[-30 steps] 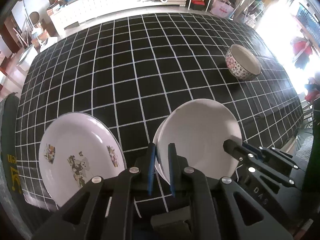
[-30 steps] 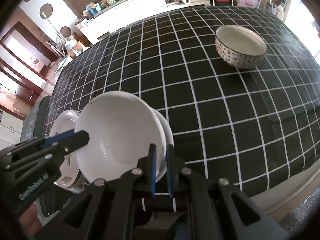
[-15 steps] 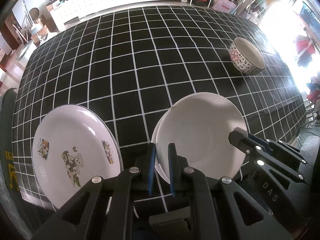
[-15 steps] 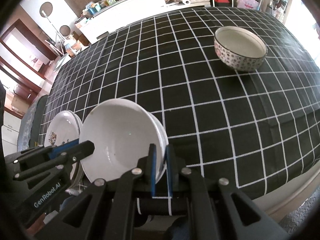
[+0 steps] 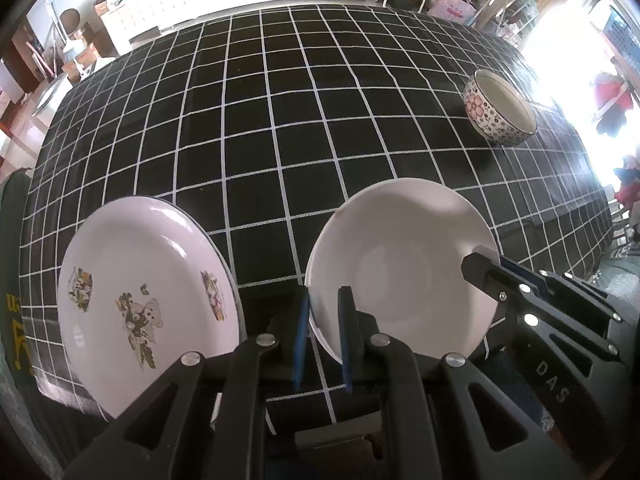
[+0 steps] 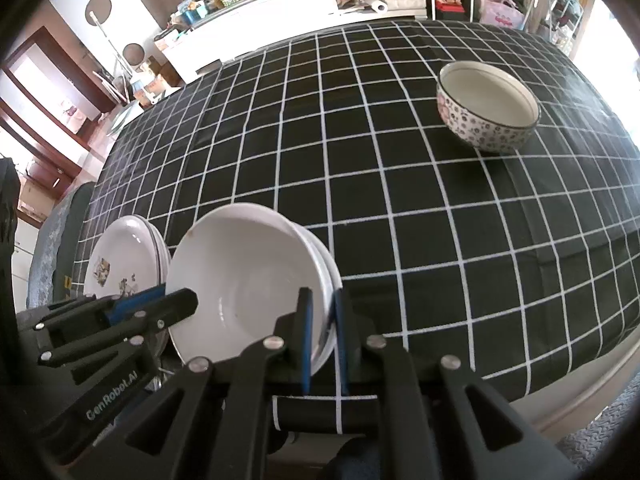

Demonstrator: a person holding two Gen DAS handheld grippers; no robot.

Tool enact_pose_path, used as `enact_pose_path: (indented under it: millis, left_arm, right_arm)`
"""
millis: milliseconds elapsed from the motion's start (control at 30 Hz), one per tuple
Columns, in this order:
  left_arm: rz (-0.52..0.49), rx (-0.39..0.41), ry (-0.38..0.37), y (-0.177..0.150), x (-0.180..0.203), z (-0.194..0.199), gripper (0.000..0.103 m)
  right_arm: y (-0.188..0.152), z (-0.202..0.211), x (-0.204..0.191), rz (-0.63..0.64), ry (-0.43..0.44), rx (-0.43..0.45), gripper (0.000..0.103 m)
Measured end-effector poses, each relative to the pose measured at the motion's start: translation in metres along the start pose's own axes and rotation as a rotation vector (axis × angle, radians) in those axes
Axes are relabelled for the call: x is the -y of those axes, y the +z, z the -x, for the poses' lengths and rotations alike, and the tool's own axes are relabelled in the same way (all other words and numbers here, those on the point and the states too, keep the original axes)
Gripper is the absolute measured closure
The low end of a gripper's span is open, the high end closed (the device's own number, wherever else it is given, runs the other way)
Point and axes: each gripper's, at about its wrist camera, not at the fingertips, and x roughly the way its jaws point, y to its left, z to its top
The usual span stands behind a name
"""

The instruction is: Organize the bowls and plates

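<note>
- Left wrist view: the left gripper (image 5: 323,334) is nearest, its blue pads closed to a narrow gap on the near-left rim of the white plates (image 5: 402,272).
- Same view, the right gripper (image 5: 486,270) comes in from the right of the white plates and bites their right rim.
- Right wrist view: the right gripper (image 6: 322,334) is clamped on the near-right rim of the white plates (image 6: 244,280), pads almost together, and here two stacked rims show at that edge.
- The left gripper (image 6: 176,304) reaches in from the left of the white plates and grips their left rim. So both grippers hold that stack, tilted up off the checked cloth (image 6: 360,184).
- Just left of the white plates sits the bear plate (image 5: 146,300), printed with a teddy and flowers; from the right wrist its edge (image 6: 124,258) shows more than one rim, so it is a stack too.
- The bear plate is close beside the white plates; I cannot tell whether they touch.
- Far beyond the white plates, off to the right, the floral bowl (image 6: 488,106) stands upright on the cloth, well apart from everything else.
</note>
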Motion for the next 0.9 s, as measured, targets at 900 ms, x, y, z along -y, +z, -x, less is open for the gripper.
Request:
enact_pose_path:
  millis: [900]
  left_arm:
    - [-0.113, 0.190, -0.023, 0.038, 0.055, 0.078, 0.092]
  right_arm:
    - [0.027, 0.100, 0.039, -0.126, -0.003, 0.264, 0.088]
